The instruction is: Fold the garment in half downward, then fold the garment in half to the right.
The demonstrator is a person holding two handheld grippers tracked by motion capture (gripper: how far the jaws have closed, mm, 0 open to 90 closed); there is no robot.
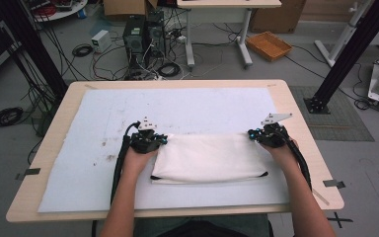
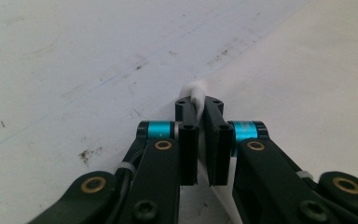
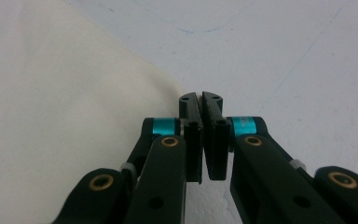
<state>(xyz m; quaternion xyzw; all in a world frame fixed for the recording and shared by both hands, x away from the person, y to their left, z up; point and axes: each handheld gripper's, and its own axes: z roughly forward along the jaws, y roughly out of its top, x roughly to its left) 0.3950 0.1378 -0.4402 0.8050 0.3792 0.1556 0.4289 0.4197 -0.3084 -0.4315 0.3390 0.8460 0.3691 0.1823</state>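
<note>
A white cloth (image 1: 209,158), folded into a long rectangle with a dark trim along its near edge, lies on the white mat (image 1: 177,106). My left gripper (image 1: 150,136) is at the cloth's far left corner. In the left gripper view it (image 2: 199,105) is shut on a tuft of the cloth (image 2: 196,89), and the rest of the cloth (image 2: 307,93) spreads to the right. My right gripper (image 1: 265,133) is at the far right corner. In the right gripper view it (image 3: 200,102) is shut where the cloth's (image 3: 51,116) edge runs into the jaws.
The mat, stained in places (image 1: 109,158), covers most of the wooden table (image 1: 59,128). On the floor beyond the table are computer towers (image 1: 143,34), tangled cables (image 1: 106,64), an orange basket (image 1: 269,45) and black frame posts (image 1: 353,49).
</note>
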